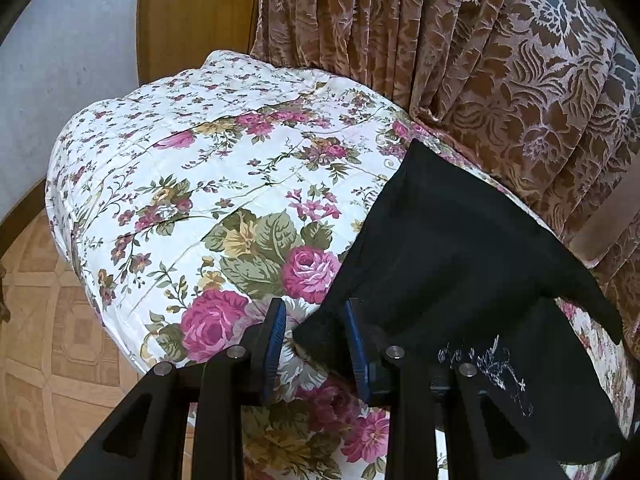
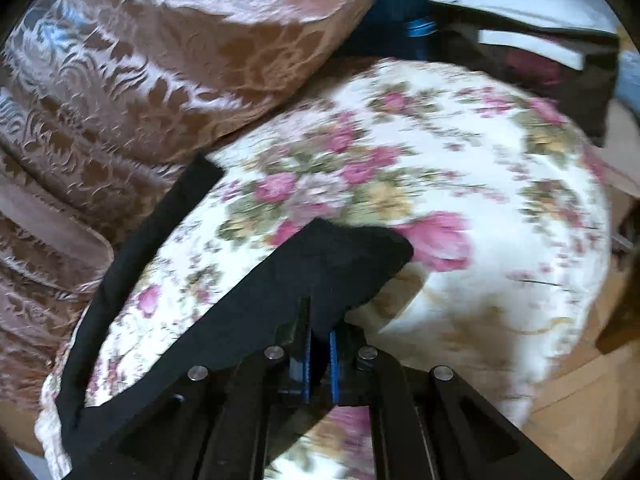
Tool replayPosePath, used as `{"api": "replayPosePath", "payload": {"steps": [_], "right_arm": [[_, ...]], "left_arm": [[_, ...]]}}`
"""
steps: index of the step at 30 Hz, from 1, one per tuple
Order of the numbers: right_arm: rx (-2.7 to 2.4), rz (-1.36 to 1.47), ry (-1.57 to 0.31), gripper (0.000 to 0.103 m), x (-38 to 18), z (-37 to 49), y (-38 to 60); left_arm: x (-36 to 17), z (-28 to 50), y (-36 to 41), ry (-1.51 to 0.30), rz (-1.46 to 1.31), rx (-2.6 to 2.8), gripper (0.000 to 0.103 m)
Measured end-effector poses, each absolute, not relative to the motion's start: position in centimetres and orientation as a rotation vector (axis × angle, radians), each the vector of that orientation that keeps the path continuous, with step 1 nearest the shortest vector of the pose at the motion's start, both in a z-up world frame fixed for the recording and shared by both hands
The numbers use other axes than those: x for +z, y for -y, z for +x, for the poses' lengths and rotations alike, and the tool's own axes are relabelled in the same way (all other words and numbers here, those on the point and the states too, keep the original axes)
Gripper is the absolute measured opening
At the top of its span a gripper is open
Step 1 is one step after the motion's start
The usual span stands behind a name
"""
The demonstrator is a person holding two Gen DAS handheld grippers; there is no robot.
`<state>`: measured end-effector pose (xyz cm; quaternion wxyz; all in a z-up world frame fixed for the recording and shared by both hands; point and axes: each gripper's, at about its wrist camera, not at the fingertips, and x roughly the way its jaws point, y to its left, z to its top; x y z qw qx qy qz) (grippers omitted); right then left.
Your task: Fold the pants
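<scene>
Black pants [image 1: 452, 256] with a small silver embroidery lie on the right part of a floral quilt [image 1: 208, 152]. My left gripper [image 1: 316, 312] is open, its blue pads on either side of a corner of the pants near the quilt's front. In the right wrist view my right gripper [image 2: 320, 336] is shut on a bunched end of the black pants [image 2: 316, 264] and holds it above the quilt [image 2: 480, 184]. A narrow black strip of the pants runs off to the left. That view is blurred.
A brown patterned curtain [image 1: 480, 60] hangs behind the quilt and also shows in the right wrist view [image 2: 120, 80]. A wooden panel [image 1: 192, 12] and tiled floor [image 1: 44, 340] lie left. Dark boxes and white sheets [image 2: 540, 28] stand beyond the quilt.
</scene>
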<state>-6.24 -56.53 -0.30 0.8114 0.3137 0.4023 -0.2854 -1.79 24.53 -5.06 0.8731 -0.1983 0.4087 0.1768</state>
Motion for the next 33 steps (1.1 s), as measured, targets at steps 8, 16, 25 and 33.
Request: {"api": "replayPosePath", "payload": {"steps": [8, 16, 25, 33], "right_arm": [[-0.740, 0.624, -0.975, 0.006, -4.6, -8.5, 55.9], [-0.758, 0.533, -0.943, 0.042, -1.6, -9.0, 54.9], [-0.359, 0.328, -0.899, 0.051, 2.1, -2.3, 41.9], [0.028, 0.276, -0.991, 0.051, -0.7, 4.3, 27.5]], "left_arm": [[-5.0, -1.5, -23.2, -0.861, -0.315, 0.313, 0.031], [-6.7, -2.9, -27.2, -0.872, -0.552, 0.245, 0.037], [-10.4, -2.8, -29.0, -0.909, -0.835, 0.142, 0.046], [-10.5, -1.5, -28.3, -0.897, -0.832, 0.065, 0.018]]}}
